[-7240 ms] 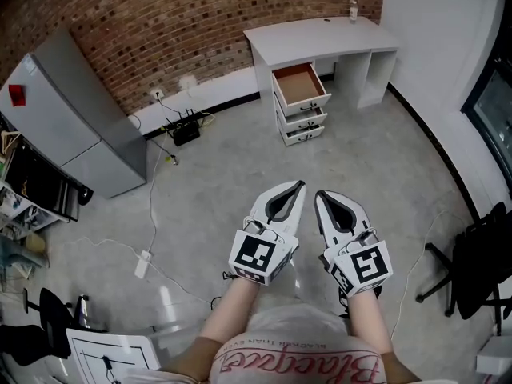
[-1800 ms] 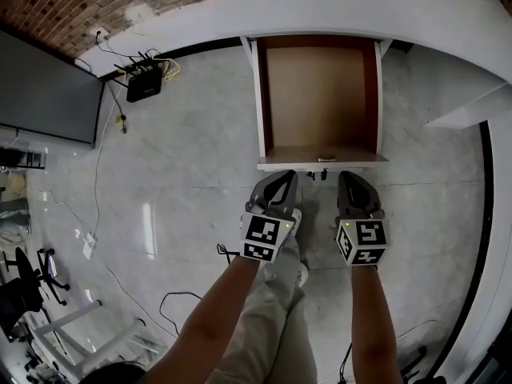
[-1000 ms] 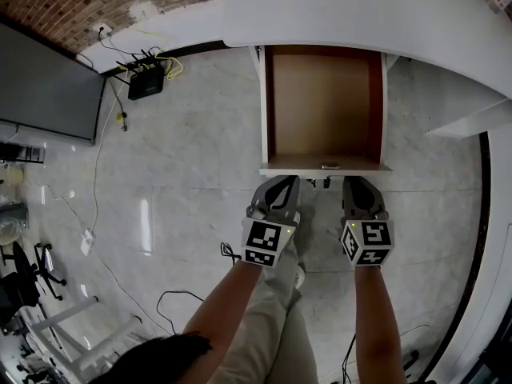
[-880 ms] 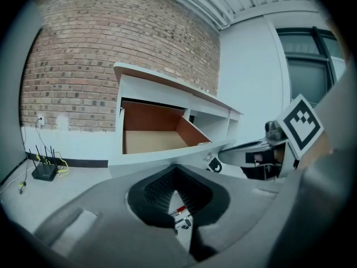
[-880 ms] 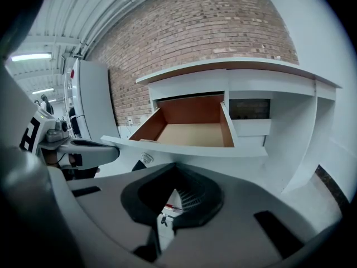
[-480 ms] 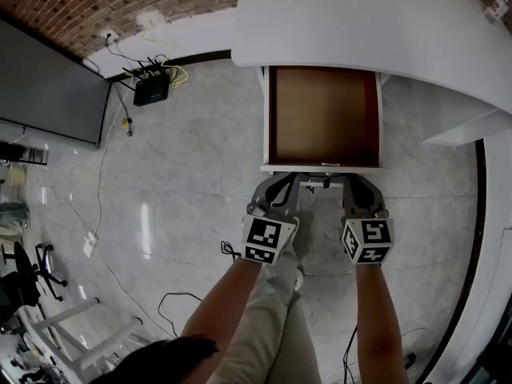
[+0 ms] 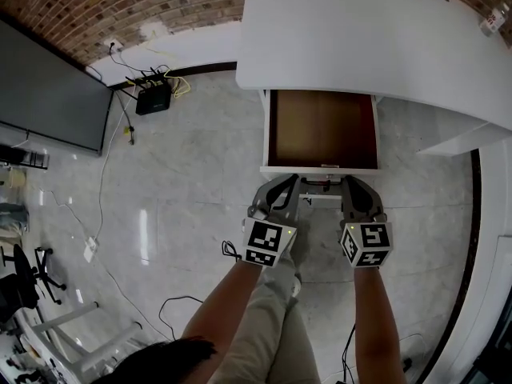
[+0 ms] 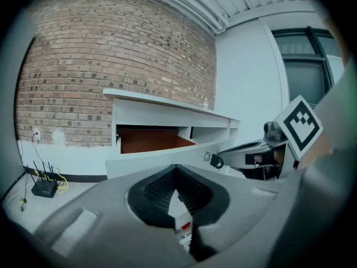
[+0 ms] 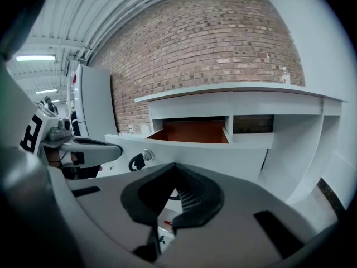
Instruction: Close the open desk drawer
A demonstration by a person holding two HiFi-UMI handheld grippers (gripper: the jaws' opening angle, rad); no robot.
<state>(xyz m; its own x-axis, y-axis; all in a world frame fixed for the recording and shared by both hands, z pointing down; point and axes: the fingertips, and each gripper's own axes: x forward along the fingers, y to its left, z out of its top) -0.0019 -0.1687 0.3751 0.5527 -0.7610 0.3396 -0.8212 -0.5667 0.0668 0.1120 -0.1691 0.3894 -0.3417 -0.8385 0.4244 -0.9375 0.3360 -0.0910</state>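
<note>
Ok, both tools are pressed together, with nothing pinched. The left tool has its jaws meeting at the tip in its own view. The right tool is the same, jaws meeting at the tip.

- The two tools sit side by side and level with each other, a marker cube on the back of each. A bare forearm runs back from each toward the bottom of the head view.
- Both tips are right at the white front panel of the drawer, left tip toward its left end, right tip toward its right end. Contact can't be confirmed from any view.
- The drawer is the top one, pulled partway out from under the white surface, with a brown wood inside. Its front panel shows in the left gripper view and the right gripper view.
- A key with a dark fob hangs in the lock on that front panel, between the two tips.
- Each gripper view catches the other tool off to the side.
- A small bottle stands near the far right corner of the surface.
- The floor is pale and glossy. A black router with cables sits against the brick wall, well left of the drawer. A grey cabinet is farther left, and a white power strip lies on the floor below it.
</note>
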